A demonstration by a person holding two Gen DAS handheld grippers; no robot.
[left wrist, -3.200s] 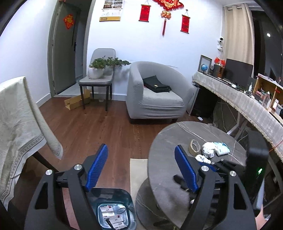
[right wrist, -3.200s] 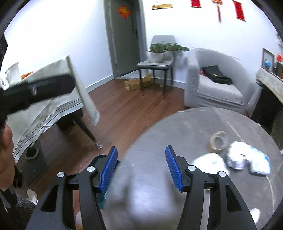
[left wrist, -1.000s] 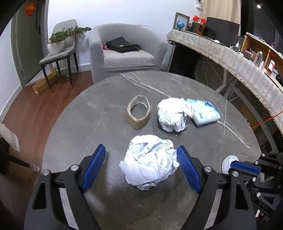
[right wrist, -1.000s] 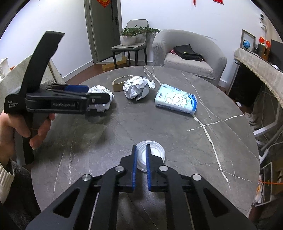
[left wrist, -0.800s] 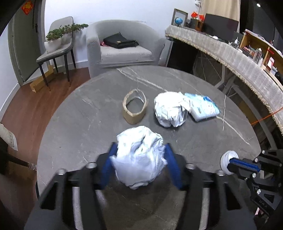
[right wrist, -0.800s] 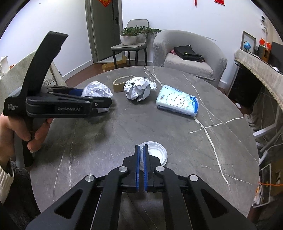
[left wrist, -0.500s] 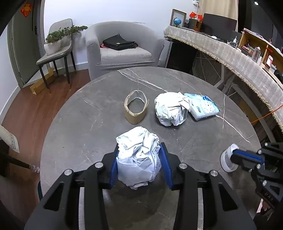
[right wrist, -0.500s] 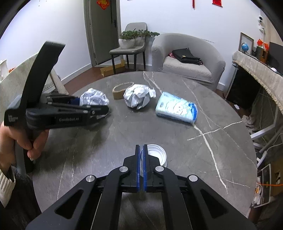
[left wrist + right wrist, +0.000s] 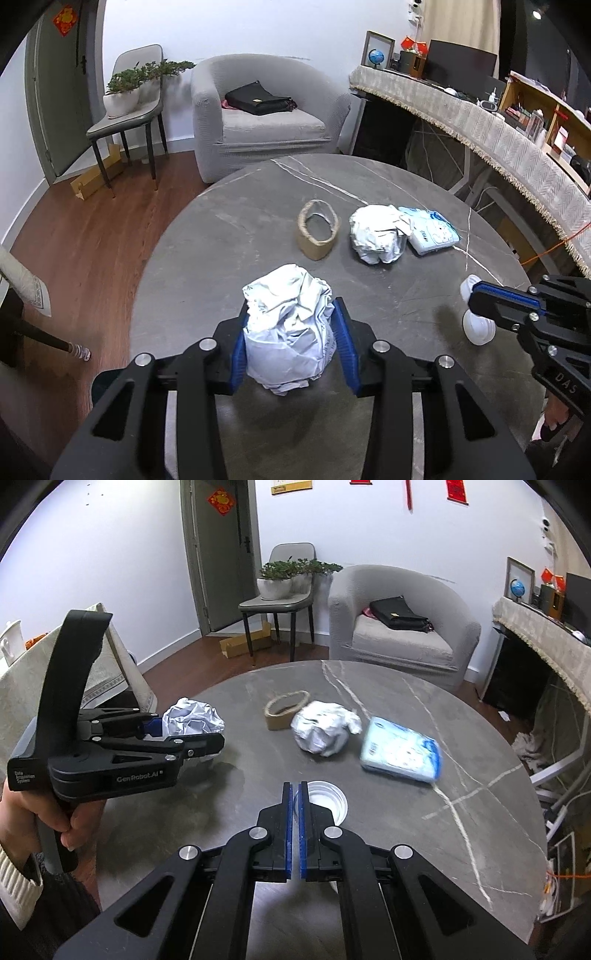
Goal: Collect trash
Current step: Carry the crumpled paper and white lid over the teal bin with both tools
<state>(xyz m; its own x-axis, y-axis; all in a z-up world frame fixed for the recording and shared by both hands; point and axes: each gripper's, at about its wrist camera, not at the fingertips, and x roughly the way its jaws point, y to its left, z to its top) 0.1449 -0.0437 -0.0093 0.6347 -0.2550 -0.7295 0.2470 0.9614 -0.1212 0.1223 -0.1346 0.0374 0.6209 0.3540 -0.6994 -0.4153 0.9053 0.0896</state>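
Round grey marble table [image 9: 229,236], white-veined, bearing all the trash. Behind it, a grey armchair [image 9: 258,122] with a black bag [image 9: 256,98] on the seat, and a grey chair [image 9: 280,598] carrying potted plants.

Left gripper [image 9: 291,350]: blue pads clamped on either side of a crumpled white paper ball [image 9: 290,328], which sits raised at the near edge of the table; in the right wrist view the same ball [image 9: 194,720] shows beyond the gripper body, gripped in the person's hand [image 9: 55,812].

Right gripper [image 9: 296,823]: blue pads drawn almost together, pinching the rim of a white plastic cup [image 9: 327,801]; from the left wrist view the cup [image 9: 476,321] hangs tilted from the pads above the tabletop.

Farther across the table, in a row: a flattened ring of brown tape [image 9: 317,234], a second crumpled paper ball [image 9: 378,240], and, touching it, a blue-and-white tissue pack [image 9: 434,234].
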